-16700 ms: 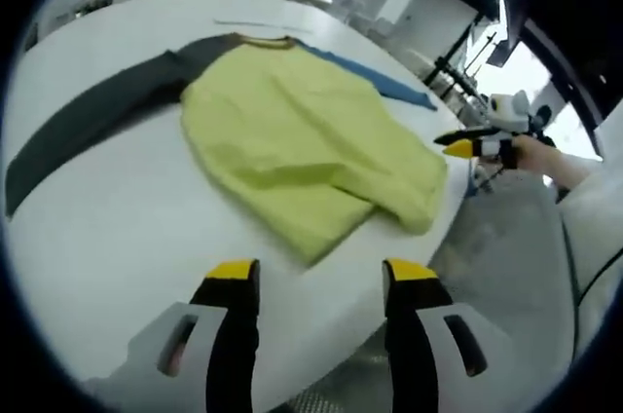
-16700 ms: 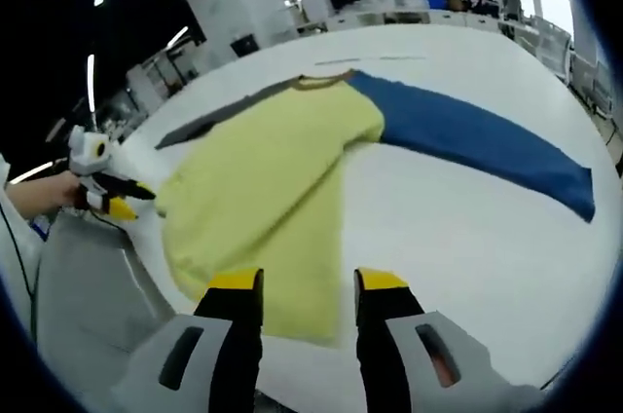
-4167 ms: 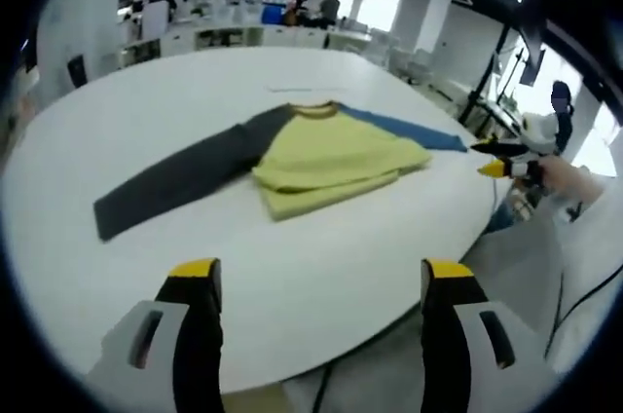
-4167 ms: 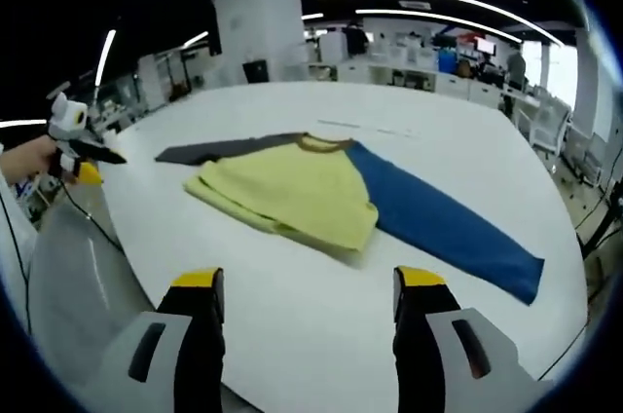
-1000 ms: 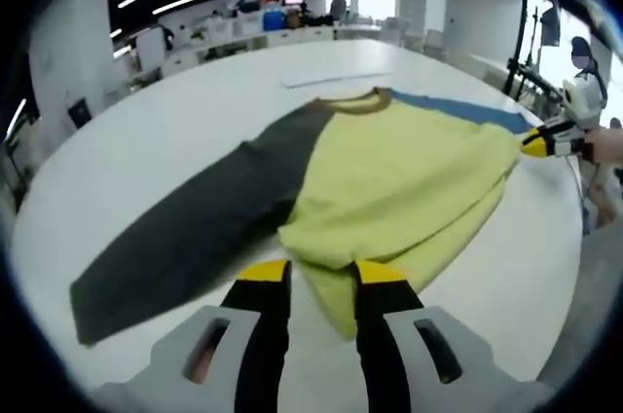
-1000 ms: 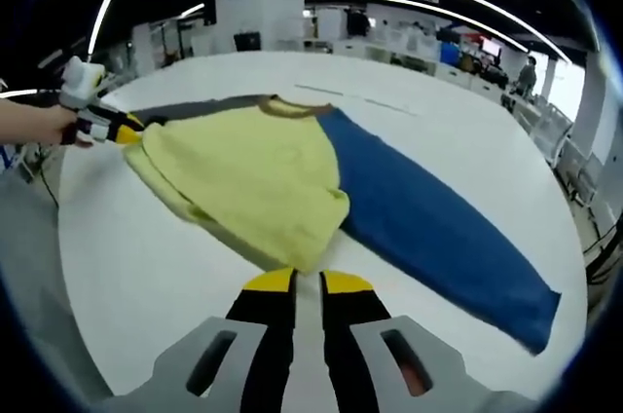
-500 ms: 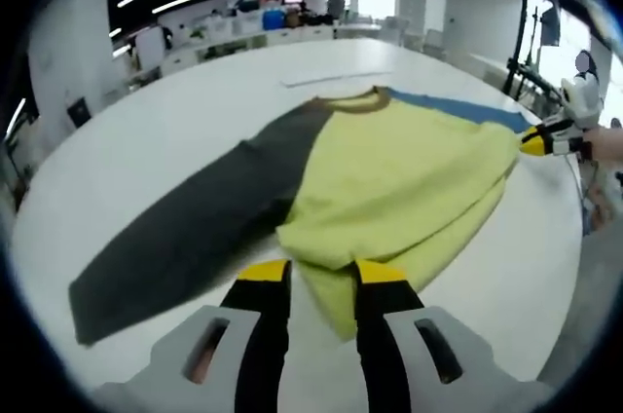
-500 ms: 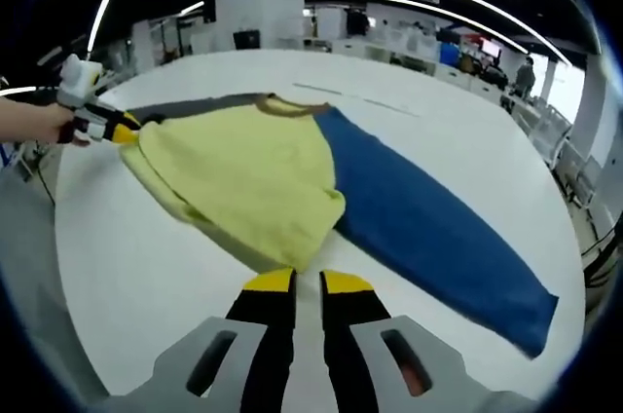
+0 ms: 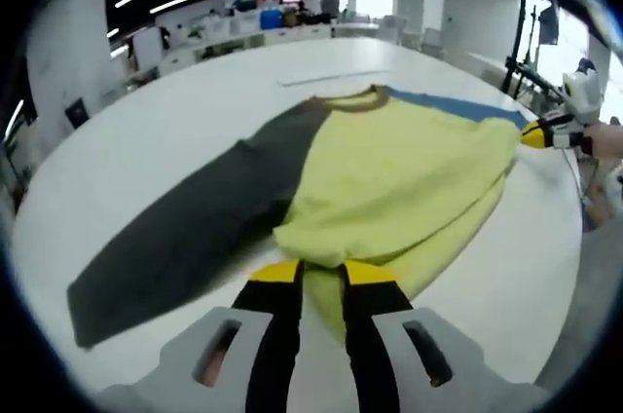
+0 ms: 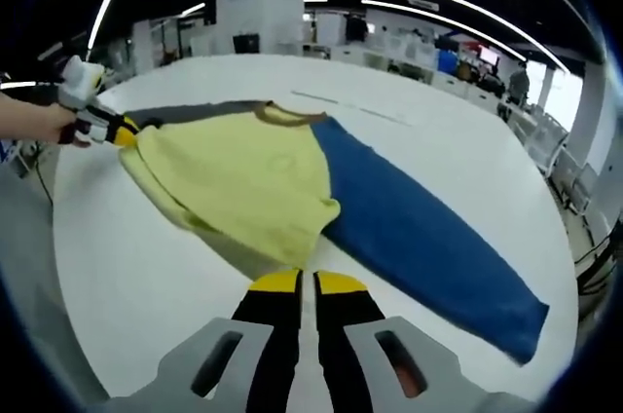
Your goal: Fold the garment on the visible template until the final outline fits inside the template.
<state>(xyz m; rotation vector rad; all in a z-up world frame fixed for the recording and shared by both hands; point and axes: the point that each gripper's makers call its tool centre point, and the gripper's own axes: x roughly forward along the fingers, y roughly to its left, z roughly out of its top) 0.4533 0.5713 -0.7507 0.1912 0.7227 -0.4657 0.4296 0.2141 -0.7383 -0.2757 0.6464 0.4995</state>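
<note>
Looking along the left gripper [image 9: 320, 275], we see its jaws pinched on the near corner of the yellow shirt [image 9: 399, 184], which lies on the white table [image 9: 146, 121] with its grey sleeve [image 9: 185, 238] stretched out to one side; the right gripper [image 9: 545, 134] grips the far corner. In the right gripper view, our right gripper [image 10: 297, 284] is clamped on the shirt's doubled hem, the blue sleeve [image 10: 419, 228] lies flat, and the left gripper [image 10: 109, 129] holds the opposite corner.
</note>
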